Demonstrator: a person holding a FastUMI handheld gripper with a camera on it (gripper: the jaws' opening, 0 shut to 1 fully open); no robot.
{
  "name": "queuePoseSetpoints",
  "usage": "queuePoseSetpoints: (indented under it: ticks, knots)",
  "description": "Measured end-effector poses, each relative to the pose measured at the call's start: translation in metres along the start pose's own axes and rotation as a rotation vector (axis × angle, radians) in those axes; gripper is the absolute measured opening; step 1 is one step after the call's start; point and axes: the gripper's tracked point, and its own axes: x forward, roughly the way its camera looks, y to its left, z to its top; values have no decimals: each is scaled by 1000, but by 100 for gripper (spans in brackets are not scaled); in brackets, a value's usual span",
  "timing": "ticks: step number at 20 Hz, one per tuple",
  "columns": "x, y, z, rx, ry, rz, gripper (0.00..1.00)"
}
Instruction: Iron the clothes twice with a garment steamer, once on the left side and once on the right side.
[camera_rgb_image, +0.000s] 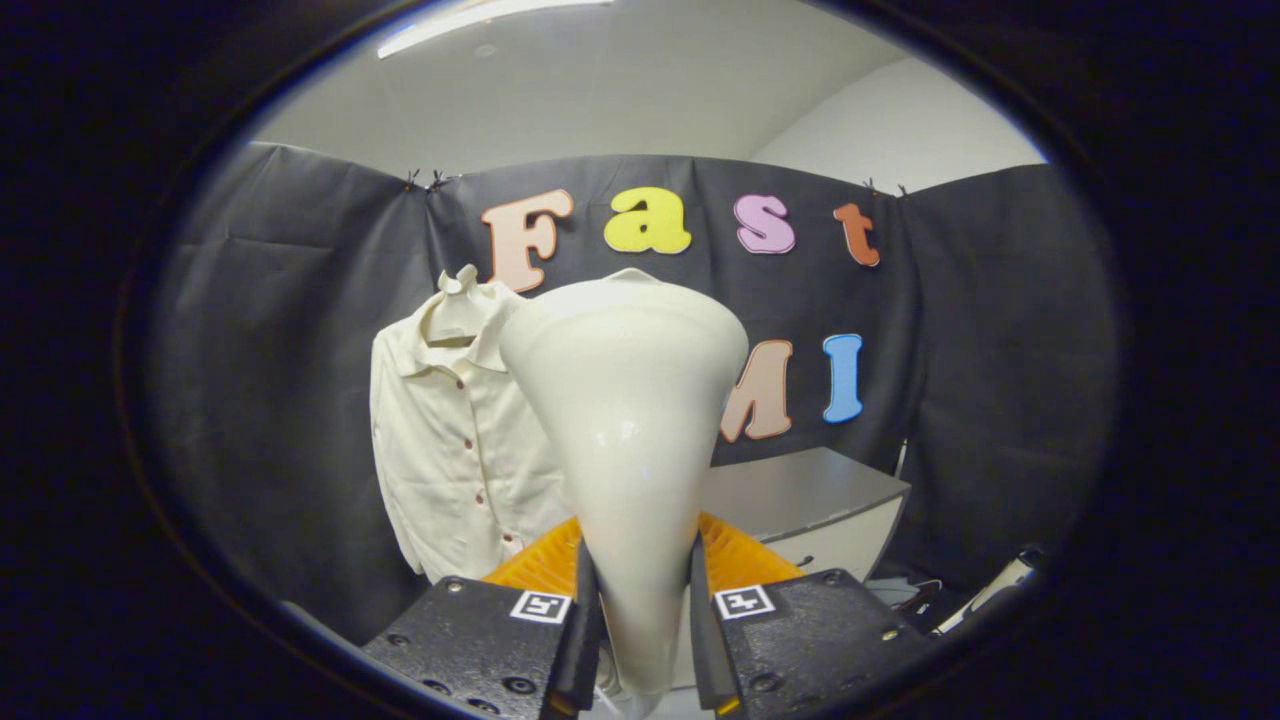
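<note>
Black cloth walls the booth, and a cream shirt (455, 440) hangs against it beside a grey desk (810, 500). Both fingers of the tool (645, 625) press on the narrow handle of the garment steamer (625, 400), whose wide head rises upright just ahead. The shirt hangs beyond the steamer, slightly to the left. To iron well, bring the head flat to one side panel and draw it slowly along the fabric.
</note>
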Motion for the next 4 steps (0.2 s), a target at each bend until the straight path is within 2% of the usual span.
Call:
queuePoseSetpoints:
  ticks: [4]
  knots:
    - [10,-14,-11,25,7,8,38]
